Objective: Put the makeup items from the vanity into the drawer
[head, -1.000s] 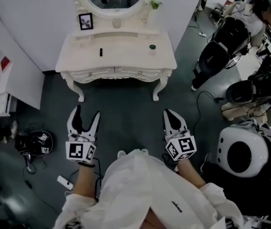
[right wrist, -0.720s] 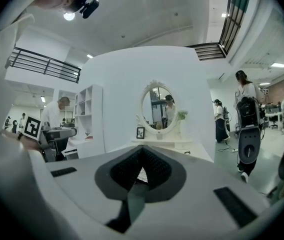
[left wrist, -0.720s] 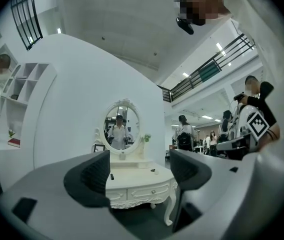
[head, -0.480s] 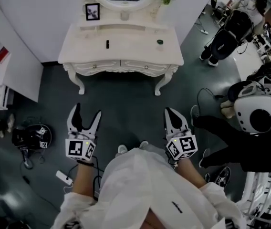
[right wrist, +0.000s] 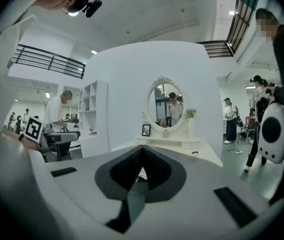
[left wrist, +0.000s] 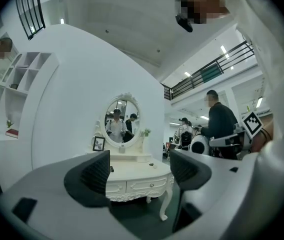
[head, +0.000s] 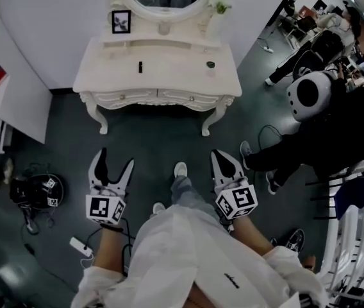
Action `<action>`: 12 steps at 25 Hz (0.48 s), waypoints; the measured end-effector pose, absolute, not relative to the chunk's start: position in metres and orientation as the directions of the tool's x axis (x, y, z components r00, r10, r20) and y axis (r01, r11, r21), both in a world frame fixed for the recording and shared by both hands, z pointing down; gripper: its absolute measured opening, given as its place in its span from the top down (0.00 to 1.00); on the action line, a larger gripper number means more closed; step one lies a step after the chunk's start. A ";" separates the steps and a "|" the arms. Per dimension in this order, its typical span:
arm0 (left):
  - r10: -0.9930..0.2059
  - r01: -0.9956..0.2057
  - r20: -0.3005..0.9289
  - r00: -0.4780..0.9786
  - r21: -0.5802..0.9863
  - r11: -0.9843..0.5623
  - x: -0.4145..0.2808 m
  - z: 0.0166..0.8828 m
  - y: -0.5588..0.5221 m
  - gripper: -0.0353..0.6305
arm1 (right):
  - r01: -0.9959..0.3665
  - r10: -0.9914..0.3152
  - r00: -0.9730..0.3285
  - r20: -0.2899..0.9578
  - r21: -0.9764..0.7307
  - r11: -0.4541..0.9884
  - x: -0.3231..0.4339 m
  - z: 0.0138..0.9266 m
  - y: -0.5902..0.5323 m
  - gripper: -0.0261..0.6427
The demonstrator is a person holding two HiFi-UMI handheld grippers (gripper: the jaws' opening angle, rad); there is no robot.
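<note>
Makeup stick (head: 140,66), small and black, and a dark round jar (head: 211,64) sit mid-worktop on the white vanity (head: 105,76), well ahead in the head view, the stick nearer the left gripper (head: 115,162) and the jar nearer the right gripper (head: 223,162). Left gripper view: jaws have just been opening, released, with nothing between them. Right gripper view: jaws clenched together, empty.

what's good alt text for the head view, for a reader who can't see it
A person in white, seen from above, faces a white vanity across a dark floor, holding the left gripper, jaws just opened and empty, and the right gripper, jaws together. A black stick and a dark round item lie on the vanity; a bystander in black stands at right.
</note>
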State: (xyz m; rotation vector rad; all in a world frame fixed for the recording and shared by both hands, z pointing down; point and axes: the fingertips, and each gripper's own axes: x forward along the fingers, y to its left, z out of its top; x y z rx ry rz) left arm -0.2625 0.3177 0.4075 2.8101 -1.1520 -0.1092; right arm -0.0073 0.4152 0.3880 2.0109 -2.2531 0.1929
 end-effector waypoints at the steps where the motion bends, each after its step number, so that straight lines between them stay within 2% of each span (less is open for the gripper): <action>1: -0.705 -0.698 -0.029 0.708 0.120 -0.706 -0.261 0.406 0.315 0.41 | -0.993 -0.978 -0.119 0.170 -0.016 0.118 -0.006 0.388 0.412 0.94; 12: -0.723 -0.717 -0.021 0.691 0.106 -0.689 -0.216 0.401 0.255 0.41 | -0.984 -0.974 -0.178 0.142 -0.033 0.175 0.028 0.390 0.337 0.94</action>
